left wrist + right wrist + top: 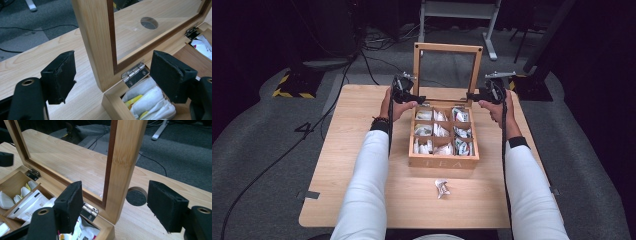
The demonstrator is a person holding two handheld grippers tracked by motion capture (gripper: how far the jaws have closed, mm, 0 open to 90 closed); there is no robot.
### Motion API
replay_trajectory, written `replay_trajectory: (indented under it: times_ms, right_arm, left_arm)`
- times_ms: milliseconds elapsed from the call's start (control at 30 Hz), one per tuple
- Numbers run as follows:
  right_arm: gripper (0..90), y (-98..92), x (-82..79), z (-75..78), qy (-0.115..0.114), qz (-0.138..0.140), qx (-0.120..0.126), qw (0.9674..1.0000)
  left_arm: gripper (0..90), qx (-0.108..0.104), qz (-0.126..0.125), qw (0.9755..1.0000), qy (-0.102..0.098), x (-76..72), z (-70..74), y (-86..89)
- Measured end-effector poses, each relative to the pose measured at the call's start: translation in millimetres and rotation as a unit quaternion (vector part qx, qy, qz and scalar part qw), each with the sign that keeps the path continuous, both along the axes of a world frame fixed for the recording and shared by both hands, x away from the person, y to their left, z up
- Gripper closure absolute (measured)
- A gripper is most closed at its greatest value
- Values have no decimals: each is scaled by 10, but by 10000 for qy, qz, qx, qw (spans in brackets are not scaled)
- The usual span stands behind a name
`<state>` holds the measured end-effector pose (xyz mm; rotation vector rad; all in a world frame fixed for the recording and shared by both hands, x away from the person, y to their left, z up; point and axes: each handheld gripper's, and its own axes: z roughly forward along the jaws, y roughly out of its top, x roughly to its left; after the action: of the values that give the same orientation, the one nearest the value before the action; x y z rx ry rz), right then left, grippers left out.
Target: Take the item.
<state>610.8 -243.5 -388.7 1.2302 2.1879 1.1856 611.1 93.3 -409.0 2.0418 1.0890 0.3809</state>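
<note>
A wooden tea box [443, 162] stands mid-table with its glass-paned lid [447, 47] raised upright. Its compartments hold several tea bags [436, 131]. My left gripper [414, 99] is at the lid's left rear corner and my right gripper [472, 95] at the right rear corner. In the left gripper view the left gripper [112, 77] is open, its pads [60, 77] standing apart on either side of the lid's frame post [96, 37] and hinge [135, 73]. In the right gripper view the right gripper [117, 205] is open around the other post [125, 157], touching nothing.
A loose crumpled tea bag [442, 187] lies on the table [347, 200] in front of the box. A round cable hole [136, 196] sits in the tabletop behind the lid. Cables and stand legs [489, 50] are on the grey floor beyond the table.
</note>
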Motion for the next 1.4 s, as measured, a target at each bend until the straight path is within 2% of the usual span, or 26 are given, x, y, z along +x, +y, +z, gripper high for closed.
replay_trajectory:
  times_ms: [33,133,200,333,467,633,767,867,933,1033,1133,1200,1333,1400]
  right_arm:
    - [294,11,24,-12,30,-18,-41,10000]
    - [302,33,53,-38,76,-28,-74,9999]
    - [302,48,68,-67,140,-30,-78,9999]
    - [302,57,77,-86,132,-21,65,9999]
    - [310,70,83,-101,179,-5,111,9998]
    - [309,121,70,-97,158,140,241,9995]
    - [305,131,67,-105,210,185,275,9992]
    - [298,154,57,-96,193,172,179,9995]
    - [302,153,52,-89,179,181,167,9995]
    - [333,132,42,-90,156,169,256,9994]
    - [349,130,26,-81,90,180,147,9997]
    - [358,132,11,-67,72,196,77,9998]
    - [387,110,-14,-46,8,204,120,9997]
    - [396,89,-35,-6,-99,203,242,9995]
  left_arm:
    - [213,30,12,10000,-10,12,-3,-3]
    - [213,-131,48,9999,82,47,-34,-24]
    - [214,-102,34,9999,98,64,-57,-50]
    - [214,-82,-33,9999,134,84,-83,-95]
    - [215,-146,-57,9998,158,89,-76,-102]
    - [231,-305,-114,9994,146,88,-46,-99]
    - [234,-288,-132,9994,167,88,-34,-111]
    - [241,-254,-139,9995,159,86,-17,-108]
    - [262,-246,-165,9995,137,84,-2,-91]
    - [271,-374,-146,9992,41,73,44,-73]
    - [273,-513,-125,9986,-85,64,107,-61]
    - [282,-515,-85,9985,-140,47,146,-64]
    - [305,-500,-101,9985,-212,15,210,-46]
    - [325,-560,-122,9980,-263,-11,235,-20]
